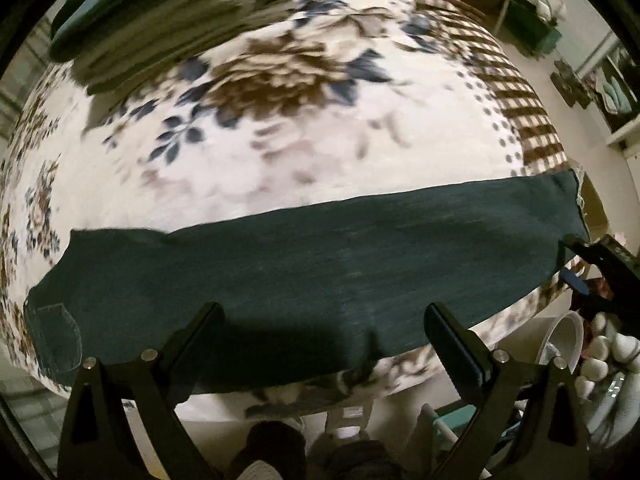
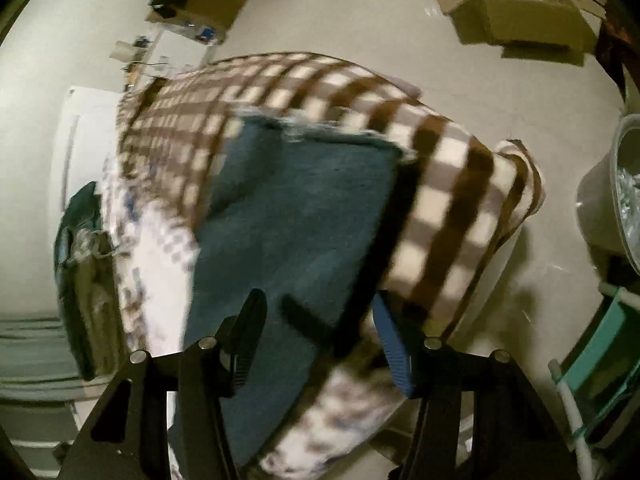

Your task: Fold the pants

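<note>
Dark teal pants (image 1: 304, 264) lie folded lengthwise in a long strip across the near edge of a floral blanket-covered table (image 1: 280, 140). A back pocket (image 1: 56, 340) shows at the left end, the leg hems at the right. My left gripper (image 1: 324, 320) is open just above the pants' near edge. My right gripper (image 2: 320, 320) is open over the hem end of the pants (image 2: 288, 208); it also shows in the left wrist view (image 1: 592, 256) at the far right. Both views are motion-blurred.
A stack of folded clothes (image 1: 168, 16) sits at the table's far left. The blanket's brown checked border (image 2: 440, 184) hangs over the table end. A white bin (image 2: 624, 192), cardboard boxes (image 2: 520, 12) and a teal chair (image 2: 600, 352) stand on the floor around.
</note>
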Motion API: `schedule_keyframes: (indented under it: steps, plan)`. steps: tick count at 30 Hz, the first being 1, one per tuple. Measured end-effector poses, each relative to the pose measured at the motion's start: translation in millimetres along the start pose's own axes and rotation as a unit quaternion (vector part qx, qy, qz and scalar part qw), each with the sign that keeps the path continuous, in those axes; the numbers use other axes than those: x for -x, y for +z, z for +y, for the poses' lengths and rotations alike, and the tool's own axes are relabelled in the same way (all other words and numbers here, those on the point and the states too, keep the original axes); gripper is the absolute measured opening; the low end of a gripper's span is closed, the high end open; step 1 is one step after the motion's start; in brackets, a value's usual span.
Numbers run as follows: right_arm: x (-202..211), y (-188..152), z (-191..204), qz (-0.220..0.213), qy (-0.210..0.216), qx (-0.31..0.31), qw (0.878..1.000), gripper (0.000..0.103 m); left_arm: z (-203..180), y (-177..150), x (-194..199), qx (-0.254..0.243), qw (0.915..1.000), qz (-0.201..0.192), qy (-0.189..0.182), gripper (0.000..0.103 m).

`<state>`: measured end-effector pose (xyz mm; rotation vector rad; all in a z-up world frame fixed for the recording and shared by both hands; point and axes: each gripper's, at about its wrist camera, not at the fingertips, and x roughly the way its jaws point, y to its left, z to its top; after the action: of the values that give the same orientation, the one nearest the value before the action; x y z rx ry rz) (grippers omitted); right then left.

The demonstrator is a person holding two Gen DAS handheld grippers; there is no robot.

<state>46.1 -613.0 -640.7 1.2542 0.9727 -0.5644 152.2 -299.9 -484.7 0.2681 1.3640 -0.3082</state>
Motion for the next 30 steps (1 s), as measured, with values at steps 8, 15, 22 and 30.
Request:
schedule_keyframes:
  steps: [8,15,22,30]
  plan:
    - [-10,14,-13,-0.040,0.125,-0.004,0.991,0.044,-31,5,-14,-0.020,0.9997,0.011,0.006,0.103]
    - [-33,23,3,-0.043,0.195,-0.004,0.980,0.044,-37,0,-27,-0.023,0.9993,0.028,0.013,0.103]
    - [-45,32,10,-0.057,0.167,-0.016,0.984,0.010,-31,3,-43,-0.009,0.9992,0.036,0.018,0.103]
    - [11,5,75,-0.084,0.145,0.052,0.984,0.007,-7,2,-28,0.027,0.9994,0.022,-0.004,0.103]
